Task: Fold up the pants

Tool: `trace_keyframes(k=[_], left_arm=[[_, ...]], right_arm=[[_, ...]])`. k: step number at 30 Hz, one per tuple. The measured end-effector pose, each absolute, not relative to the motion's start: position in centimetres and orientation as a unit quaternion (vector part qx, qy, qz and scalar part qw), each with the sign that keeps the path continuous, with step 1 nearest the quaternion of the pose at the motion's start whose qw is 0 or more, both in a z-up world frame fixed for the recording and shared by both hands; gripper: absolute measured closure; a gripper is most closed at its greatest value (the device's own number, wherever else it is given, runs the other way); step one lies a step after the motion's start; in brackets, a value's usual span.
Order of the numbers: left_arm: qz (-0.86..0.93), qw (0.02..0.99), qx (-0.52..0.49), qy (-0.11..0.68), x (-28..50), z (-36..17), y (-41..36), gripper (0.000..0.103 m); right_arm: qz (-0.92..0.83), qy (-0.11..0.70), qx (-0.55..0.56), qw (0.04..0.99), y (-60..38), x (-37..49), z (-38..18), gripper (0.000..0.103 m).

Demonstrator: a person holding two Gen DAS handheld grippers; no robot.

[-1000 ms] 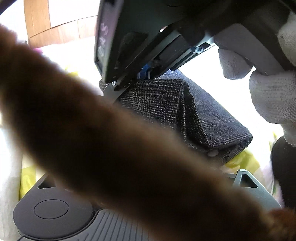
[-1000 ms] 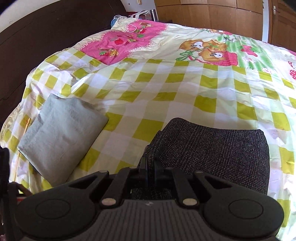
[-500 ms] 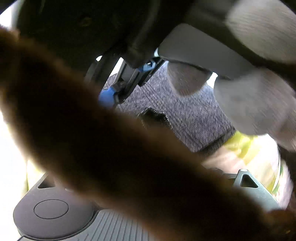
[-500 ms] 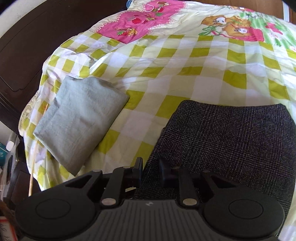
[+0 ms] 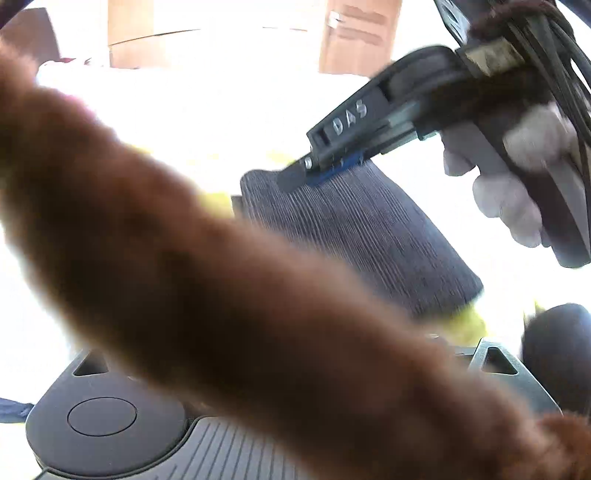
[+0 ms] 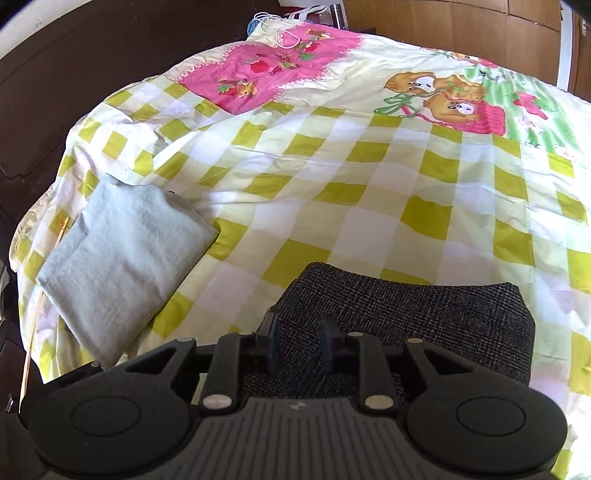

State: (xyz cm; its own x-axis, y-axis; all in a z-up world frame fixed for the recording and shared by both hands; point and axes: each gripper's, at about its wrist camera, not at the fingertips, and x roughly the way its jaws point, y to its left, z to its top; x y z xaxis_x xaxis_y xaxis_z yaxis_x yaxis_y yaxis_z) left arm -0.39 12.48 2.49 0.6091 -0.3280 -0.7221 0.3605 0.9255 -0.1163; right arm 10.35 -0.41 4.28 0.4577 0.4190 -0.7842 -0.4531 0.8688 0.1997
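Observation:
The dark grey checked pants (image 6: 406,321) lie folded into a flat rectangle on the bed. My right gripper (image 6: 299,332) hovers over their near left corner, its jaws opening, the cloth below them and not pinched. In the left wrist view the same pants (image 5: 369,236) lie ahead, with the right gripper (image 5: 295,177) at their far edge, held by a white-gloved hand (image 5: 509,192). My left gripper (image 5: 288,350) is open. Its fingers (image 5: 495,356) stand far apart, and a blurred brown fuzzy band (image 5: 221,266) hides the tips.
A folded pale grey cloth (image 6: 122,269) lies at the bed's left edge. The yellow-checked sheet (image 6: 369,177) with pink and bear prints covers the bed. A dark wooden headboard (image 6: 74,74) runs along the left. Wooden cupboards (image 6: 461,26) stand behind.
The right jaws, shut on the pants' lifted corner a second ago, have parted and the corner now lies flat. In the left view the right gripper has moved from close overhead to upper right.

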Motion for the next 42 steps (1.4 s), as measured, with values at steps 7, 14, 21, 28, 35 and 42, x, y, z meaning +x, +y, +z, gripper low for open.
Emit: trace_keyframes(k=[7, 14, 21, 28, 35, 42], left_arm=[[-0.169, 0.909, 0.036, 0.380, 2.0, 1.3, 9.7, 0.010], [-0.188, 0.889, 0.058, 0.413, 2.4, 0.2, 8.5, 0.015], [-0.196, 0.888, 0.045, 0.413, 1.3, 0.9, 10.0, 0.014], [-0.191, 0.887, 0.018, 0.419, 2.7, 1.2, 11.8, 0.009], [-0.203, 0.866, 0.010, 0.458, 6.1, -0.5, 9.9, 0.011], [-0.175, 0.870, 0.015, 0.461, 5.6, 1.2, 9.8, 0.047]], right_arm=[[0.272, 0.471, -0.036, 0.839, 2.1, 11.9, 1.3, 0.080], [0.289, 0.486, 0.017, 0.825, 0.5, 12.2, 0.5, 0.080], [0.273, 0.433, 0.065, 0.857, -6.2, 8.0, 4.3, 0.077], [0.217, 0.424, 0.003, 0.880, -12.7, 1.0, 3.3, 0.070], [0.245, 0.398, -0.050, 0.883, -13.7, -3.0, 1.9, 0.060], [0.286, 0.340, -0.234, 0.865, -10.1, -6.7, -0.4, 0.044]])
